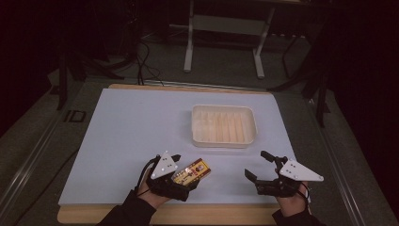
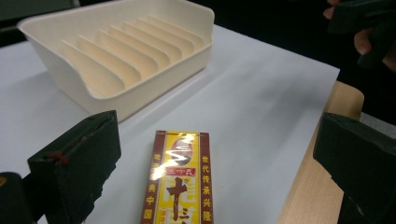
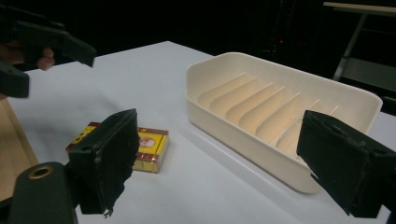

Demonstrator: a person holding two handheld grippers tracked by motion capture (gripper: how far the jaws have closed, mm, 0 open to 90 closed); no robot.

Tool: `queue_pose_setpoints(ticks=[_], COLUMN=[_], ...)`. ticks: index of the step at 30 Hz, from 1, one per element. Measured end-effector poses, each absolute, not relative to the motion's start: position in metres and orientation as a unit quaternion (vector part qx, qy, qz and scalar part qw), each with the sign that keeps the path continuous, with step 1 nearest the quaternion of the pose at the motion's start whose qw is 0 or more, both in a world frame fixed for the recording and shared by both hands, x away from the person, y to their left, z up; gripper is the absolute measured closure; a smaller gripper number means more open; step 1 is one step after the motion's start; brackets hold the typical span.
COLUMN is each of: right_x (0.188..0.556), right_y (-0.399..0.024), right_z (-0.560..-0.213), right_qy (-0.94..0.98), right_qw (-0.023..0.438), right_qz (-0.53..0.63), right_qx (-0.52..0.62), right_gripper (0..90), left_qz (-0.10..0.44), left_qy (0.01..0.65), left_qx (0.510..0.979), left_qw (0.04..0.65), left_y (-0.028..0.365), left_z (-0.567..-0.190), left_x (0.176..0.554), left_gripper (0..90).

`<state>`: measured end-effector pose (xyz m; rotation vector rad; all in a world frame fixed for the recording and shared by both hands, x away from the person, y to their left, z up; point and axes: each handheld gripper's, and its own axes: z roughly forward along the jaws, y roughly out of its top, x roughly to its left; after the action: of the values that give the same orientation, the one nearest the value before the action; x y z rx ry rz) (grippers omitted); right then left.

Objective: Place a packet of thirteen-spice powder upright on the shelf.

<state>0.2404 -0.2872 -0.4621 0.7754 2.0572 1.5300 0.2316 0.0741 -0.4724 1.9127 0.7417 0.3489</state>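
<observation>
A flat yellow and red box [image 1: 194, 170] [image 2: 180, 182] [image 3: 148, 145] with printed characters lies on the white mat near the front edge. My left gripper [image 1: 185, 172] [image 2: 219, 144] is open, one jaw on each side of the box, and neither jaw touches it. The same gripper appears at the top left of the right gripper view [image 3: 42, 42]. My right gripper [image 1: 259, 165] [image 3: 224, 154] is open and holds nothing, to the right of the box and in front of the tray. A cream ribbed tray [image 1: 225, 139] [image 2: 154, 88] [image 3: 243, 135] stands behind, with nothing in it.
The white mat [image 1: 131, 136] covers a wooden table whose edge [image 1: 211, 214] shows at the front. Beyond the table a metal stand [image 1: 188, 47] and cables [image 1: 143, 61] sit on a dark floor.
</observation>
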Motion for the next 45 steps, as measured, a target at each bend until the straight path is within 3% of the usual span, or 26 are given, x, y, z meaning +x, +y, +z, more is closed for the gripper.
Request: queue_pose_setpoints(ticks=[29,45], right_x=[0.242,0.243], right_y=[-0.286,-0.286], right_z=[-0.465,-0.466], right_qy=[0.757,0.757], right_qw=[0.206,0.204], right_qz=[0.555,0.555], right_qx=[0.277,0.278], right_gripper=[13.2,13.3], left_qz=[0.118,0.114], left_qy=[0.326,0.333], left_qx=[0.856,0.882], left_qw=[0.383,0.313], left_y=[0.046,0.039], left_z=[-0.526,-0.538], left_x=[0.268,0.269], left_gripper=[5.2,19.1])
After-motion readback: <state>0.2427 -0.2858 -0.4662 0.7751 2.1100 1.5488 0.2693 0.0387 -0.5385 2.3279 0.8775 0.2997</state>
